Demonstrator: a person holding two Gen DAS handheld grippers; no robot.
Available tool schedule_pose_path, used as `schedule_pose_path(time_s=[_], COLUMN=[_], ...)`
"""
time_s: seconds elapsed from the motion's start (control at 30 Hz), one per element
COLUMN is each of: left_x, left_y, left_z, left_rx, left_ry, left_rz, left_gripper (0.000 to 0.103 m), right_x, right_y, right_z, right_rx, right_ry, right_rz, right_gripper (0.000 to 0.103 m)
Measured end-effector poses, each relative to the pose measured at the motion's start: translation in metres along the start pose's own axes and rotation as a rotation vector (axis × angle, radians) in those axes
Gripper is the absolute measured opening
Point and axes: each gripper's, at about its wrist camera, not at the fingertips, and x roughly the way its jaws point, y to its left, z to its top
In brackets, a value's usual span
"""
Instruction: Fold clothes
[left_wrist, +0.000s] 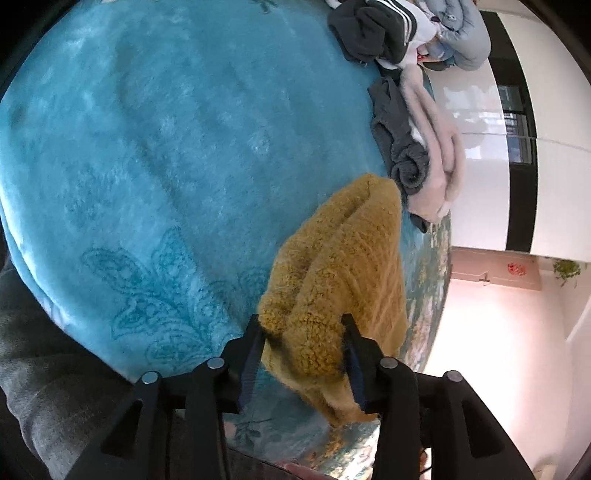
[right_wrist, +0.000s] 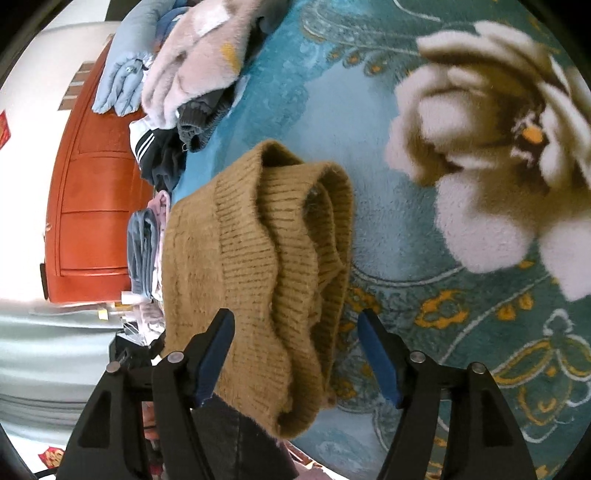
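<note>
A folded mustard knit sweater (left_wrist: 343, 266) lies near the edge of the teal blanket (left_wrist: 166, 155). My left gripper (left_wrist: 301, 325) straddles a fluffy fold of it. The fabric fills most of the gap, with a thin shadow beside the left finger, so the pads do not pinch it. In the right wrist view the sweater (right_wrist: 258, 240) shows its ribbed collar and hem. My right gripper (right_wrist: 295, 321) stands wide open around its near end. The left finger is close to the knit, and bare blanket (right_wrist: 369, 129) shows beside the right finger.
Heaps of other clothes lie along the blanket's far edge: dark and striped garments (left_wrist: 373, 29), a pink fleece (left_wrist: 439, 147) and a grey roll (left_wrist: 406, 162). The bed's edge drops off just beyond the sweater. An orange cabinet (right_wrist: 92, 203) stands past the bed.
</note>
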Motion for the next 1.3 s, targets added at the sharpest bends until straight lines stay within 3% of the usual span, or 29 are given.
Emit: schedule_pose_path(time_s=[0.3,0.47,0.67,0.77,0.87,0.93,1.0,1.17,1.3], left_x=[-0.019,0.014,0.054,0.067,0.068,0.065,0.062,0.046,0.045], left_y=[0.009,-0.002,-0.022,-0.031,-0.031,-0.03,-0.03,-0.025,-0.03], left_z=[0.034,0.061,0.064,0.06,0.058,0.055,0.051,0.038,0.015], left_rx=[-0.026,0.003,0.109,0.167,0.146,0.149,0.15,0.121,0.146], left_ry=[-0.051,0.03,0.142,0.177,0.174,0.162,0.148,0.115,0.172], left_rz=[-0.058,-0.083,-0.004,0.048,0.041,0.044,0.04,0.022,0.013], left_gripper=[0.082,0.082,0.083,0.081,0.07,0.057,0.051,0.041,0.039], right_x=[0.01,0.012,0.022,0.025,0.027,0.026,0.027,0.022,0.008], right_y=[-0.013,-0.013,-0.009,-0.003,-0.003,-0.002,-0.002,0.002,0.03], right_z=[0.0,0.001,-0.003,-0.005,-0.001,0.001,0.002,0.013,0.043], right_rx=[0.057,0.072,0.09,0.069,0.093,0.101,0.104,0.089,-0.029], right_ry=[-0.015,-0.035,-0.033,-0.03,-0.034,-0.048,-0.049,-0.046,-0.08], right_rz=[0.05,0.085,0.139,0.134,0.136,0.124,0.095,0.095,0.091], right_gripper=[0.071,0.074,0.074,0.074,0.073,0.06,0.05,0.037,0.035])
